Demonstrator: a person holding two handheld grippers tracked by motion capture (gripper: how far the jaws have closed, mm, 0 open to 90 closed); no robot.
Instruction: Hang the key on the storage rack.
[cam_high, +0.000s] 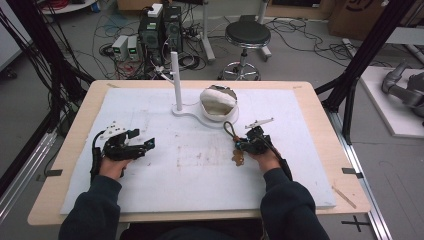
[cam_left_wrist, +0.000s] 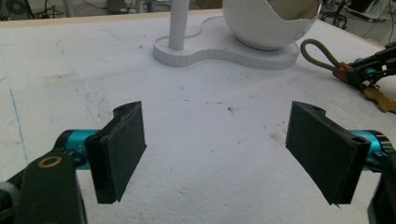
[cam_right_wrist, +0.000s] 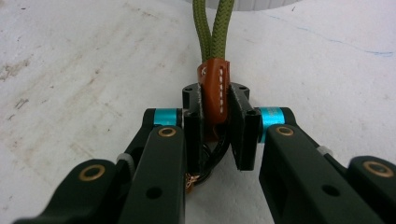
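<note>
Table (cam_high: 320, 165) inspected first: wooden top, covered by white foam mat (cam_high: 200, 185), worn and stained at centre. White stand (cam_high: 192, 111) noted toward 12 o'clock on the mat, flat base carrying upright post (cam_high: 175, 80) and, just beside it toward 3 o'clock, cracked-egg-shaped white bowl (cam_high: 218, 102); post bare, nothing hung on it. Left gripper (cam_high: 141, 140) found resting near 9 o'clock, well apart from the stand; jaws spread wide in the left gripper view, pads (cam_left_wrist: 122, 149) bare, only mat between them. Right gripper (cam_high: 243, 145) found near 3 o'clock of the mat's centre, pointing toward 12 o'clock; jaws drawn in tight on the brown leather tab (cam_right_wrist: 214, 91) of the key strap (cam_high: 233, 137), pads pressing both sides of the tab. Green cord loop (cam_right_wrist: 211, 28) seen running from the tab toward the stand, lying flat on the mat at roughly 6 o'clock of the bowl and apart from the base. Brass-coloured key (cam_high: 237, 158) seen trailing behind the jaws on the mat. Judged status: grasp secured, strap not yet lifted. Judged outstanding: raising the strap and, probably, carrying it to the stand, whether onto the post or into the bowl not determinable.
</note>
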